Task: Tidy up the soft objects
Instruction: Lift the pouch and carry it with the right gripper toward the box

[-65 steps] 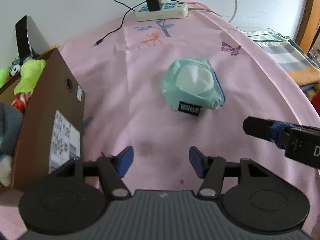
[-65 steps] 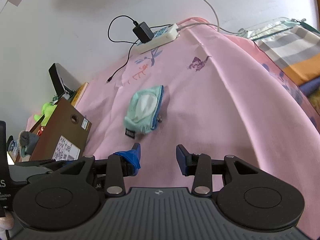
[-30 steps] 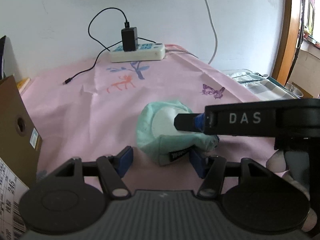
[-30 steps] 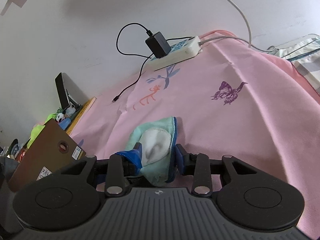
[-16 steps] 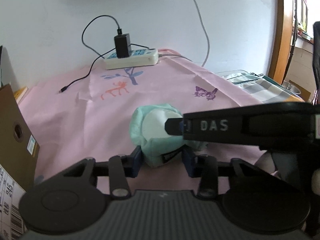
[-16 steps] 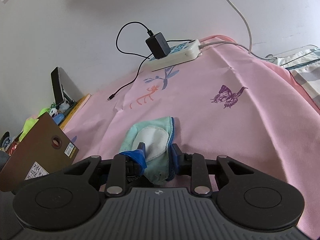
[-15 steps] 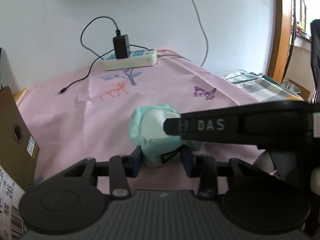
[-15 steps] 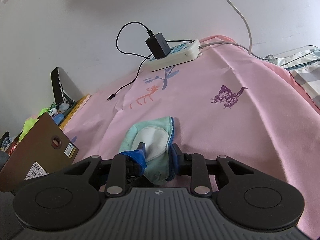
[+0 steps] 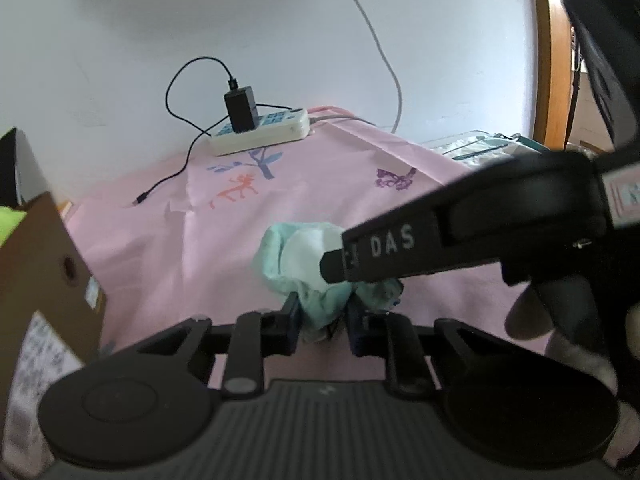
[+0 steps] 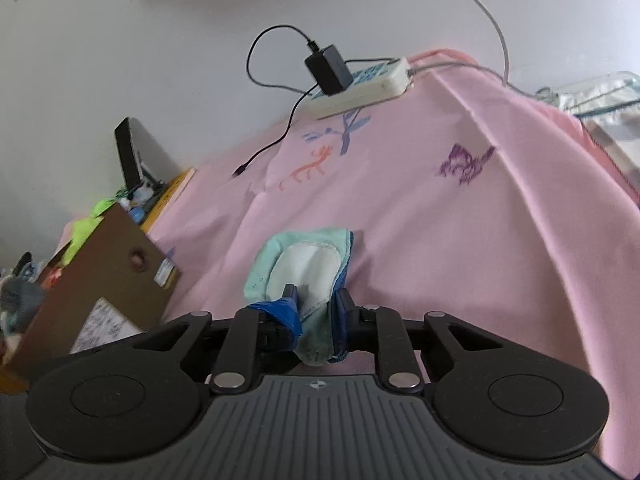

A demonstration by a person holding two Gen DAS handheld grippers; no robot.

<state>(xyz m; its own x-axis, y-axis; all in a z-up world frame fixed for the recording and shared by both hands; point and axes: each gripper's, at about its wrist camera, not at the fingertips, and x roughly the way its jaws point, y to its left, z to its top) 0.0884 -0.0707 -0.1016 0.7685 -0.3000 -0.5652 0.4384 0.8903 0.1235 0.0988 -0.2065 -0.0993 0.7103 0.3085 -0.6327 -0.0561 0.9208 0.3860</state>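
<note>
You have the mint-green pouch (image 10: 308, 268) pinched from two sides at once. Your right gripper (image 10: 314, 312) has clamped its jaws fully onto the near end of the pouch, with the white oval patch and the blue zipper edge squeezed up between them. Your left gripper (image 9: 320, 316) is closing its jaws on another bunched corner of the same pouch (image 9: 304, 256), and the fabric already sits pressed between the pads. The pouch lies on the pink cloth (image 10: 460, 240) that covers the tabletop, about at its middle, well short of the power strip (image 10: 360, 84) at the wall. The relation to mind is this: from your right gripper the pouch runs lengthwise straight away from the jaws, while in the left wrist view the right gripper (image 9: 344, 264) reaches in from the right and crosses over the pouch, so the two grips stand roughly square to each other and very close together. The cardboard box (image 10: 108, 280), where other soft things already sit, lies to the left of both, and your left hand looks the nearer to it. My judgement is that a carry leftward would suit the left grip, with the right letting go so the tools do not tangle.
</note>
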